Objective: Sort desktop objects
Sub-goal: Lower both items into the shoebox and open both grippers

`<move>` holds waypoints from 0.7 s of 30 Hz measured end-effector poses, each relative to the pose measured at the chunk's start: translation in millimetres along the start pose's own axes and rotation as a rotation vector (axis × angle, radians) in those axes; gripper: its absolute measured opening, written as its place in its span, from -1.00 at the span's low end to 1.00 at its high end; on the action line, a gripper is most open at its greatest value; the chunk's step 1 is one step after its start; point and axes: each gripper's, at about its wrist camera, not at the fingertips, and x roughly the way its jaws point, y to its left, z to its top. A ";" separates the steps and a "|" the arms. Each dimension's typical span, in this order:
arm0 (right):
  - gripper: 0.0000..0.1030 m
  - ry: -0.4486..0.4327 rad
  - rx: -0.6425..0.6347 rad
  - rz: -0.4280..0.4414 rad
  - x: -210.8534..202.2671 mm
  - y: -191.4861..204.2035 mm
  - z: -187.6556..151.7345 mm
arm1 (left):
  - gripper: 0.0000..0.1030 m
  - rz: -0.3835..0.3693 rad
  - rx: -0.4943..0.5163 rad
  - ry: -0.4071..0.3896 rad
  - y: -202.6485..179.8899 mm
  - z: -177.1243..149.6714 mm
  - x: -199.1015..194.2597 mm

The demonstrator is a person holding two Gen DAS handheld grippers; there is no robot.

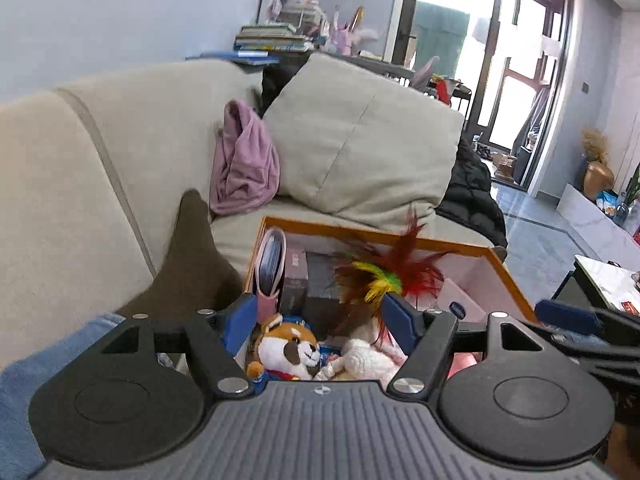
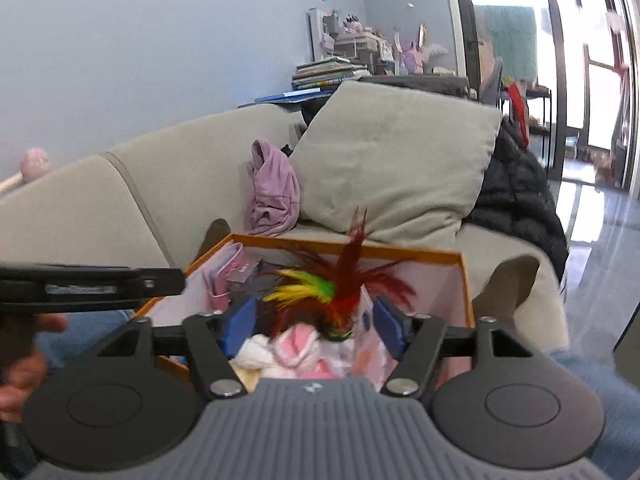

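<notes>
An orange-rimmed box (image 1: pixel 376 236) (image 2: pixel 344 246) sits in front of the sofa, filled with items. It holds a fox plush (image 1: pixel 290 350), a white and pink plush (image 1: pixel 368 360) (image 2: pixel 288 350), a feather toy (image 1: pixel 384 276) (image 2: pixel 332 288), a dark box (image 1: pixel 320 284) and a pink-edged book (image 1: pixel 272 264). My left gripper (image 1: pixel 320 320) is open above the plush toys, holding nothing. My right gripper (image 2: pixel 314 324) is open over the white and pink plush and the feather toy's base, gripping nothing. The left gripper also shows at the left of the right wrist view (image 2: pixel 92 284).
A beige sofa (image 1: pixel 120 152) with a large cushion (image 1: pixel 360 140), a purple garment (image 1: pixel 244 164) and a black jacket (image 1: pixel 472 196) stands behind the box. A dark brown pillow (image 1: pixel 192 256) lies left of the box. A low table (image 1: pixel 608 284) is at the right.
</notes>
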 end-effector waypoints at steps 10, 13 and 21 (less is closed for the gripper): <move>0.34 0.092 0.051 -0.008 20.7 -2.8 -16.4 | 0.60 -0.005 0.068 0.085 -5.7 -24.0 24.9; 0.34 0.117 0.049 -0.004 25.5 -1.9 -21.5 | 0.61 0.004 0.086 0.102 -8.0 -29.8 30.0; 0.39 0.153 0.081 0.010 32.8 -3.9 -28.1 | 0.72 0.035 0.152 0.082 -16.8 -39.8 35.5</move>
